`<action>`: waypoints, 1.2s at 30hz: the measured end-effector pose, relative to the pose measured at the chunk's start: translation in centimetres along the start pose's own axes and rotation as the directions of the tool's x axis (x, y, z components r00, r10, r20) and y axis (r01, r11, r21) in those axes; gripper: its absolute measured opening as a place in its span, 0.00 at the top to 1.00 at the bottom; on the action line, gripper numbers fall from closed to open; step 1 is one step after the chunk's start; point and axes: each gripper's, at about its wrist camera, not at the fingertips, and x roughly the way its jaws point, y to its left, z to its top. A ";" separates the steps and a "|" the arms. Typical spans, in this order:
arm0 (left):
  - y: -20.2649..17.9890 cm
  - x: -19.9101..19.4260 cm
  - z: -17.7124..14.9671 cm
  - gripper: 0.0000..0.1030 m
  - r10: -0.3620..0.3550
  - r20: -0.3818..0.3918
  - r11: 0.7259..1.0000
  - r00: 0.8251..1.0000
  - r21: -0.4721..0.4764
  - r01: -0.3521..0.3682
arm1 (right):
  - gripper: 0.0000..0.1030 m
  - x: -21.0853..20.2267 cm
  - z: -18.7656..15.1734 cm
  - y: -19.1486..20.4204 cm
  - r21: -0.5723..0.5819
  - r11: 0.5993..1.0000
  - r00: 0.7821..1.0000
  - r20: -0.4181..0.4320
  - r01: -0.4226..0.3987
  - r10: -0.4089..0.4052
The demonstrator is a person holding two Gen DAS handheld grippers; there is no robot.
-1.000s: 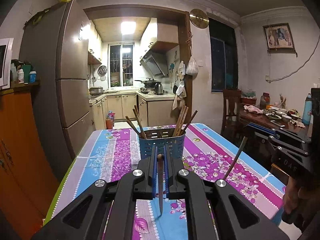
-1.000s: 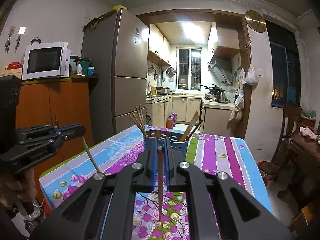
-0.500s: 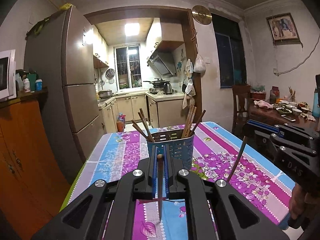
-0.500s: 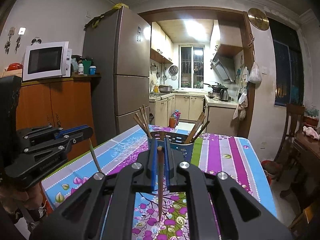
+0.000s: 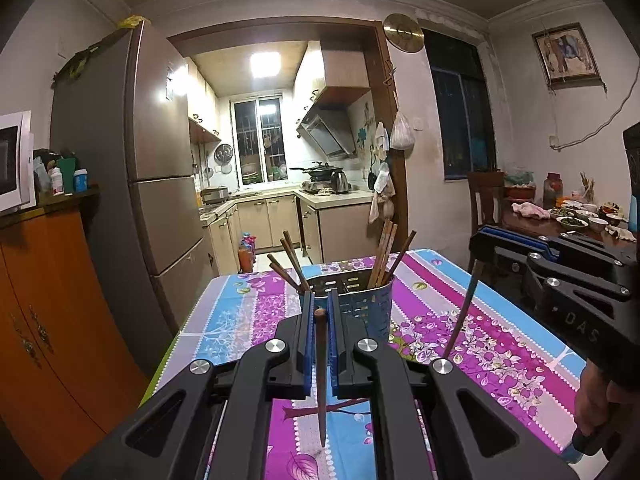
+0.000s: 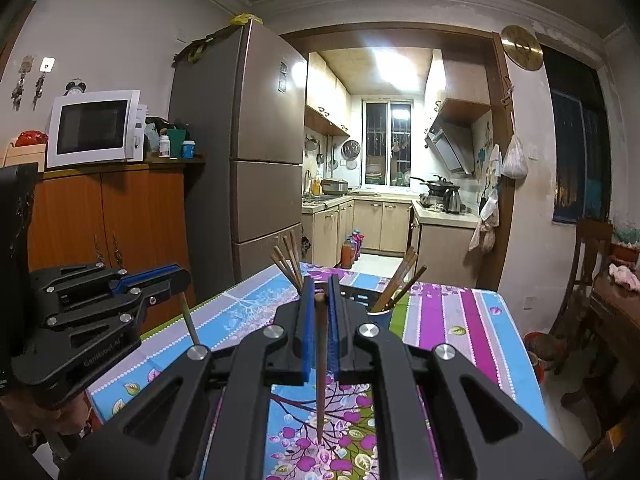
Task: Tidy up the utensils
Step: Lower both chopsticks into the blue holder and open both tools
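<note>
A blue perforated utensil holder [image 5: 360, 304] stands on the flowered tablecloth [image 5: 460, 328] with several brown chopsticks [image 5: 384, 252] leaning in it. My left gripper [image 5: 319, 298] is shut on one brown chopstick [image 5: 321, 376] that hangs point down between its blue pads, just short of the holder. My right gripper [image 6: 320, 286] is shut on another chopstick [image 6: 320, 368], also hanging point down. The holder [image 6: 376, 314] shows behind it. Each gripper appears in the other's view: the right gripper [image 5: 478, 242] with its chopstick [image 5: 460, 320], the left gripper [image 6: 180, 276] with its chopstick [image 6: 189, 320].
A tall fridge [image 5: 160, 184] and an orange cabinet [image 5: 48, 304] with a microwave [image 6: 94, 128] stand left of the table. A dark side table [image 5: 560, 228] with bowls and a wooden chair [image 6: 588, 264] are on the right. The kitchen doorway lies beyond.
The left view has swung a little, so the holder and room sit further right and slightly tilted. Both grippers stay shut on their chopsticks; the right view has edged slightly closer to the holder.
</note>
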 end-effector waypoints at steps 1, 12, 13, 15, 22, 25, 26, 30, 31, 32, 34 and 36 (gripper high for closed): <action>-0.1 0.0 0.4 0.93 -0.001 0.010 1.000 1.000 0.009 0.001 | 0.95 0.1 0.4 0.0 -0.008 1.000 1.000 0.005 0.001 -0.001; 0.9 3.1 12.3 0.93 -0.109 0.227 0.992 0.968 -0.033 0.119 | 0.95 2.3 10.6 -2.1 0.017 0.999 0.973 0.228 0.034 -0.037; 0.9 3.8 13.1 0.93 -0.100 0.249 0.993 0.963 -0.031 0.111 | 0.95 2.7 11.0 -2.5 0.022 0.999 0.971 0.237 0.036 -0.041; 0.9 5.4 14.5 0.93 -0.075 0.286 0.996 0.955 -0.031 0.087 | 0.95 4.1 12.1 -3.3 0.036 0.998 0.963 0.266 0.045 -0.053; 2.0 13.0 13.9 0.93 -0.059 0.290 0.990 0.955 -0.103 0.092 | 0.95 10.7 11.6 -6.6 0.104 0.992 0.957 0.273 0.073 -0.099; 2.5 15.9 12.0 0.93 -0.062 0.257 0.987 0.965 -0.129 0.097 | 0.95 13.7 9.5 -8.3 0.147 0.986 0.966 0.235 0.076 -0.110; 2.5 17.1 10.9 0.93 -0.058 0.235 0.987 0.970 -0.135 0.092 | 0.95 14.4 8.9 -8.6 0.162 0.984 0.970 0.217 0.072 -0.107; 3.0 20.7 7.8 0.93 -0.058 0.157 0.984 0.986 -0.160 0.083 | 0.95 17.5 5.1 -9.8 0.232 0.970 0.986 0.130 0.074 -0.106; 3.1 21.3 7.2 0.93 -0.055 0.140 0.983 0.989 -0.164 0.078 | 0.95 18.1 4.3 -10.1 0.251 0.965 0.989 0.110 0.070 -0.101; 3.0 22.0 6.3 0.93 -0.053 0.120 0.983 0.991 -0.168 0.073 | 0.95 18.7 3.4 -10.4 0.274 0.959 0.992 0.089 0.066 -0.094; 3.2 22.8 5.3 0.93 -0.055 0.096 0.983 0.994 -0.171 0.071 | 0.95 19.2 2.2 -10.8 0.306 0.950 0.994 0.060 0.067 -0.089; 3.2 23.4 4.3 0.92 -0.052 0.071 0.984 0.996 -0.169 0.064 | 0.94 19.4 1.2 -11.2 0.332 0.940 0.995 0.031 0.076 -0.091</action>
